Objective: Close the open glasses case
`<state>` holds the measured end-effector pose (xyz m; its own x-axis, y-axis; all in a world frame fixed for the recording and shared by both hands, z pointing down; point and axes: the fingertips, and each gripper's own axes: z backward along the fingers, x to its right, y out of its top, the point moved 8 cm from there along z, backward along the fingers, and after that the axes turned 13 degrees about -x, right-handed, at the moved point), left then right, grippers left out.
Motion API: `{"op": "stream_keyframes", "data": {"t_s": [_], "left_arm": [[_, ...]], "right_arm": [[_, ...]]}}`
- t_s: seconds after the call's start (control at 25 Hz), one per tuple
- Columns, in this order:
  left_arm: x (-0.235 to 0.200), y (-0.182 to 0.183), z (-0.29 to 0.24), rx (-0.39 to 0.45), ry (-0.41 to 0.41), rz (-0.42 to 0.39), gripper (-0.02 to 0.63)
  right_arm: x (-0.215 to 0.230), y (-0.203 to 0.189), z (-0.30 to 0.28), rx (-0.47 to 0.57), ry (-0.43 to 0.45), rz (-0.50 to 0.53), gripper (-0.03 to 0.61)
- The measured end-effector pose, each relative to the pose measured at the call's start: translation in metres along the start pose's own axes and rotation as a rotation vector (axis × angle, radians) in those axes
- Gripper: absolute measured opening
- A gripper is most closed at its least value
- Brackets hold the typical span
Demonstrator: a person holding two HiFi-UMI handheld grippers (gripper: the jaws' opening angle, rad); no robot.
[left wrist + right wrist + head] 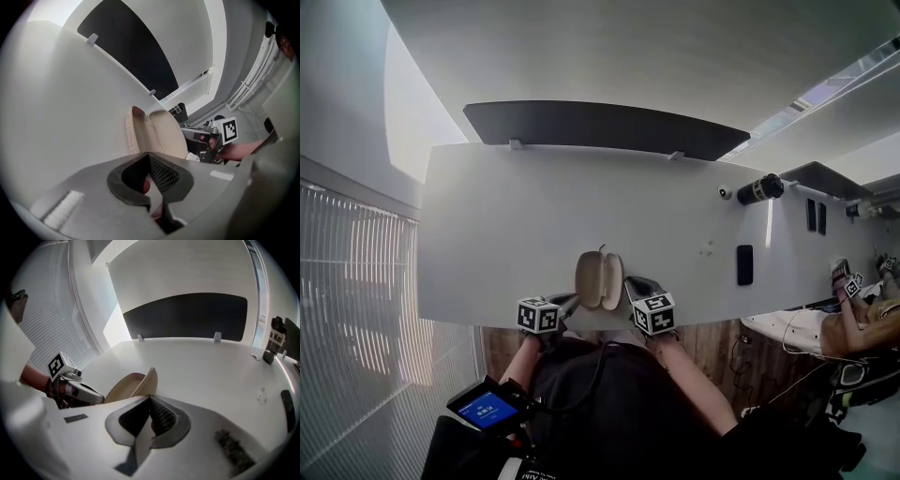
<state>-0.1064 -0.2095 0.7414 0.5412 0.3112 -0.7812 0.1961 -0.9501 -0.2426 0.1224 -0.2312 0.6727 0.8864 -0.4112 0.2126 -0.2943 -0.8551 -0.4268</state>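
Beige case (600,279) sits open between your left gripper (567,303) and right gripper (630,284), both pinched empty; one-sided push may skid it.

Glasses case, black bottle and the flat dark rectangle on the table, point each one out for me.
glasses case (590,279): head view, inner lining of its left half.
black bottle (761,188): head view, middle of its body.
flat dark rectangle (744,264): head view, its centre.
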Motion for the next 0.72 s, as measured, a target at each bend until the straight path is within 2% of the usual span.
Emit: {"op": "stream_keyframes", "data": {"t_s": [0.28,0.72], "left_arm": [[0.005,0.003,0.002,-0.02,0.009,-0.027,0.006],[0.006,0.004,0.002,-0.015,0.009,-0.026,0.006]], "right_arm": [[-0.019,0.011,0.011,0.022,0.016,0.074,0.005],[-0.054,0.035,0.002,0.012,0.069,0.216,0.005]]}}
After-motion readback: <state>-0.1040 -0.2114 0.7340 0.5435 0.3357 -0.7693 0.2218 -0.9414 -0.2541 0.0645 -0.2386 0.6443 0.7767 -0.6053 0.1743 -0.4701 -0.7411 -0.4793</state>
